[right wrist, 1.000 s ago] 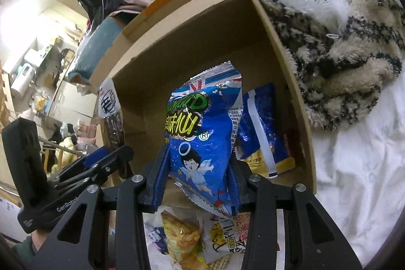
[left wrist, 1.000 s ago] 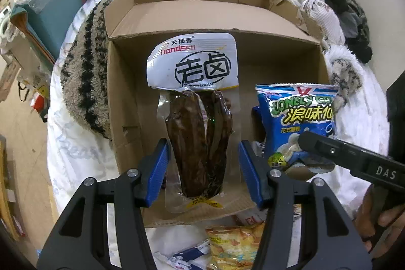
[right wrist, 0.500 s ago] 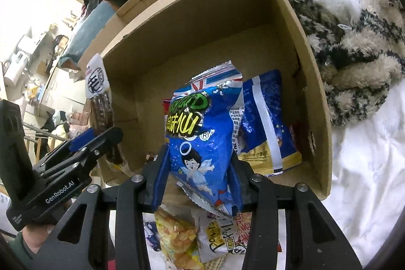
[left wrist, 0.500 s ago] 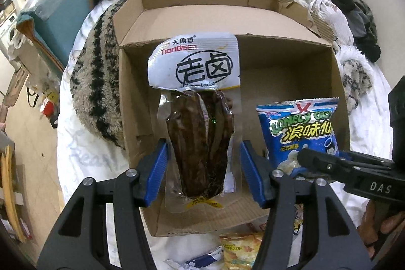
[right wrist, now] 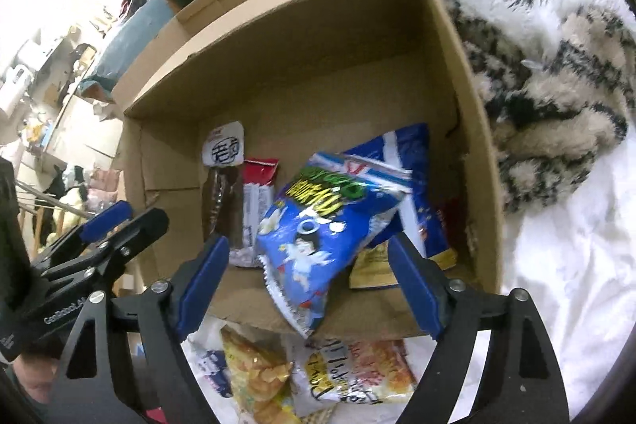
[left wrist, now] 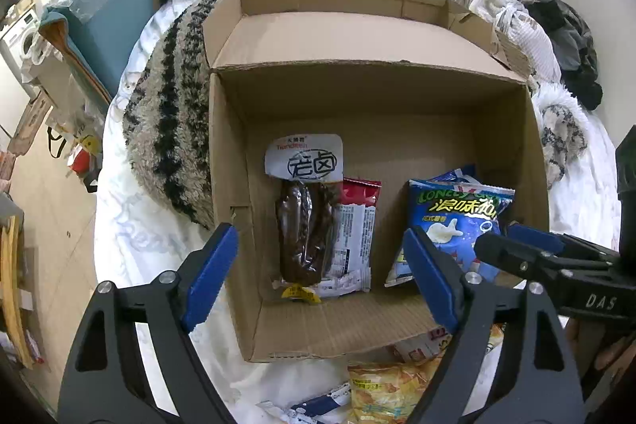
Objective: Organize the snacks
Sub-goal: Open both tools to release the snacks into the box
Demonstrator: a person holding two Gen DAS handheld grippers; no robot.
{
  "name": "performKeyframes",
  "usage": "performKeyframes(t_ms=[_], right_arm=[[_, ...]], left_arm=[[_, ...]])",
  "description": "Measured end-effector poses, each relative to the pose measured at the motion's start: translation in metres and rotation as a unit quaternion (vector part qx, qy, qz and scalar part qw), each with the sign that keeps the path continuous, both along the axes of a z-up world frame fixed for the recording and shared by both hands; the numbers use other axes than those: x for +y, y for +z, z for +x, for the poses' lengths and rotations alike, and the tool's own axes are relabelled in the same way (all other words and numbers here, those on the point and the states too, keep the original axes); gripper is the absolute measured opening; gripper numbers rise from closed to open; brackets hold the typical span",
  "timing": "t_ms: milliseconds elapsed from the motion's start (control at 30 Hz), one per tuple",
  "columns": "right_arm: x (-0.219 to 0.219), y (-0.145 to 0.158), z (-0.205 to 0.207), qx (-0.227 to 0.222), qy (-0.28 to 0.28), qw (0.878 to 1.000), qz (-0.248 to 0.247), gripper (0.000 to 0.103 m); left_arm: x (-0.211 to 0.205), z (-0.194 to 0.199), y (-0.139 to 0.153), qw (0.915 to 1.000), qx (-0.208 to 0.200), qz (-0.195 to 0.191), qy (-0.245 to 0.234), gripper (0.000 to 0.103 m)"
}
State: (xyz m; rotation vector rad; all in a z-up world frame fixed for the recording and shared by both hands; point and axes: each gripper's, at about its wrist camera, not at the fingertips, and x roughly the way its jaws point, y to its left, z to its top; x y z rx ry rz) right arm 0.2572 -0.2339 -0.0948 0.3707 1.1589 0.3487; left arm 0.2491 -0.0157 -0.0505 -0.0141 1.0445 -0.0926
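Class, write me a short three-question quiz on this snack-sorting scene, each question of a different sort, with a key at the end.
1. True or false: the brown vacuum-packed meat snack with the white label lies inside the open brown cardboard box.
2. Which packet lies partly under that meat snack? A) the red and white foil packet B) the yellow crisp bag C) a green tin
3. Fill in: the pads of the left hand-held gripper and the right hand-held gripper press on ____.

Key: 1 true. 2 A; the yellow bag lies outside the box on the white bedding. 3 nothing; both stand open, and the blue puffed-snack bag lies loose between the right one's jaws.
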Motion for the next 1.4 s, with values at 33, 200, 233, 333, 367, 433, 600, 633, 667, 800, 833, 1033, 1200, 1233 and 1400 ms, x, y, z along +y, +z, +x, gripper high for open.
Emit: performKeyframes(t_ms=[33,200,233,333,367,433,600,633,667,800,833,1033,1200,1233,1400], right_arm=[[-0.002,0.000,0.001,0.002,-0.003,1.000,0.004,0.084],[-0.005,-0.002,0.000,0.006,-0.003,1.000,0.009,0.084],[-0.005,-0.002,-0.002,0.004,-0.001,1.000,0.008,0.084],[-0.004,0.000,-0.002,0.002,0.002,1.000,0.010,0.084],[-0.004,0.001,-0.002,0.001,0.004,1.000,0.009,0.084],[-0.005,0.003,-0.002,-0.001,0.001,1.000,0.010,0.084],[-0.005,0.014,-0.009,-0.011,0.004,1.000,0.014,0.084],[-0.006,0.016,-0.011,-0.013,0.003,1.000,0.015,0.084],[-0.008,0.018,-0.014,-0.014,0.001,1.000,0.016,0.084],[-0.012,0.028,-0.024,-0.021,-0.004,0.999,0.025,0.084],[-0.013,0.030,-0.027,-0.024,-0.005,0.999,0.025,0.084],[-0.019,0.040,-0.048,-0.025,-0.014,0.999,0.030,0.084],[-0.021,0.041,-0.068,-0.021,-0.014,0.999,0.029,0.084],[-0.023,0.039,-0.073,-0.016,-0.018,0.999,0.039,0.084],[-0.030,0.031,-0.095,0.014,-0.034,0.996,0.076,0.084]], left_arm=[[0.000,0.000,0.000,1.0000,0.000,0.000,0.001,0.083],[0.000,0.000,0.001,1.0000,-0.003,0.001,0.003,0.083],[0.000,0.000,0.001,1.0000,-0.004,0.002,0.002,0.083],[0.000,-0.001,0.001,1.0000,-0.003,0.002,0.002,0.083],[0.000,-0.001,0.002,1.0000,-0.003,0.001,0.003,0.083],[0.003,-0.004,0.005,0.9999,-0.005,-0.003,0.009,0.083],[0.011,-0.020,0.018,0.9997,-0.021,-0.006,0.013,0.083],[0.013,-0.023,0.020,0.9996,-0.024,-0.004,0.015,0.083],[0.016,-0.026,0.024,0.9995,-0.028,-0.004,0.018,0.083],[0.025,-0.039,0.032,0.9991,-0.034,-0.005,0.024,0.083],[0.026,-0.042,0.033,0.9991,-0.034,-0.004,0.024,0.083],[0.035,-0.065,0.032,0.9991,-0.022,-0.014,0.034,0.083],[0.041,-0.083,0.027,0.9989,-0.009,-0.012,0.044,0.083],[0.043,-0.086,0.025,0.9988,-0.005,-0.015,0.047,0.083],[0.050,-0.103,0.017,0.9975,0.013,-0.027,0.064,0.083]])
